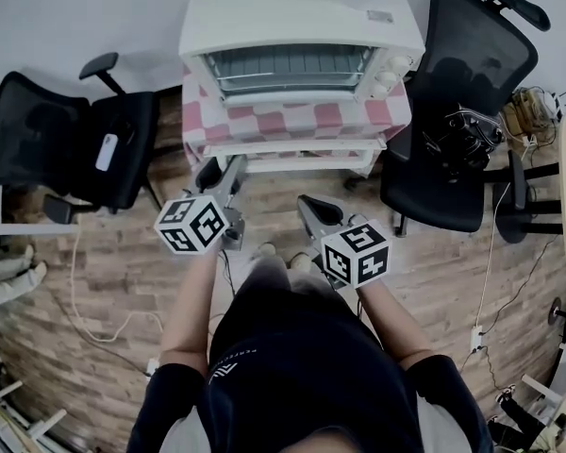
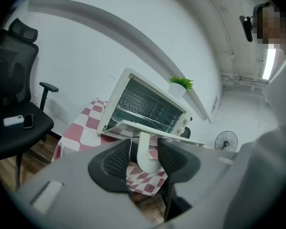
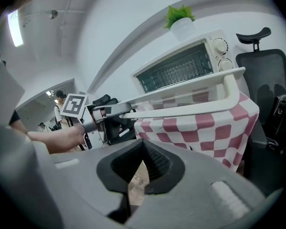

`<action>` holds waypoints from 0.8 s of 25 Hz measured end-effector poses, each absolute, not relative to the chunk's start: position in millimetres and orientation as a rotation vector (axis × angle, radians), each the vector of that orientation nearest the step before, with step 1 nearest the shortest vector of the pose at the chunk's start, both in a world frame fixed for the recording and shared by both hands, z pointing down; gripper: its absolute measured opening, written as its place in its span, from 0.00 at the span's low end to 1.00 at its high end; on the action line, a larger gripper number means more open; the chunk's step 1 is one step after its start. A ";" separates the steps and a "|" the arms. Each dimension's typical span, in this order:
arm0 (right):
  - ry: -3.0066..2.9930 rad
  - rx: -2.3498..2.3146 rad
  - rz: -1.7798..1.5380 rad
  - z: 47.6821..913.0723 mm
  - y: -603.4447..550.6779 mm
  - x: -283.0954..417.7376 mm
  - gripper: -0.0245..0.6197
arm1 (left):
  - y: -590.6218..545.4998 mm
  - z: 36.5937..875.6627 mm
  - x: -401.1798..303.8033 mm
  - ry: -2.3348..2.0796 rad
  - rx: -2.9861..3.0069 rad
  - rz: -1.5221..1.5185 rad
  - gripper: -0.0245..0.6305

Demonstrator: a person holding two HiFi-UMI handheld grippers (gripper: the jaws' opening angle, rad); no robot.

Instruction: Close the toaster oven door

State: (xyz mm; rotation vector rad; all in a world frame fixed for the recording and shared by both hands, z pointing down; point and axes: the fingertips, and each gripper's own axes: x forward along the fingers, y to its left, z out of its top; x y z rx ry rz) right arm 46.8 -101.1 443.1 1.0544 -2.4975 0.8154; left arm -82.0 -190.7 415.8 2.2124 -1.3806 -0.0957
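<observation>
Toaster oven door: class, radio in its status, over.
Left gripper shut on door handle. Right gripper shut, empty. Toaster oven door open, near level. Nothing seen blocking it.

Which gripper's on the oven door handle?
The left gripper, closed on the white door handle; the right gripper is shut on nothing.

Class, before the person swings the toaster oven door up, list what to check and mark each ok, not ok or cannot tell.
1. Left tool clamps the door handle: ok.
2. Right tool shut, empty, clear of the door: ok.
3. Nothing sticks out of the oven opening: ok.
4. Door closed: not ok, it stands open.
5. Toaster oven braced against sliding on the checked cloth: cannot tell.
</observation>
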 end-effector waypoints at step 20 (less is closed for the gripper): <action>-2.592 1.080 0.749 401.7 -159.1 33.6 0.04 | -235.0 361.8 -87.3 -1.407 2.137 -0.139 0.33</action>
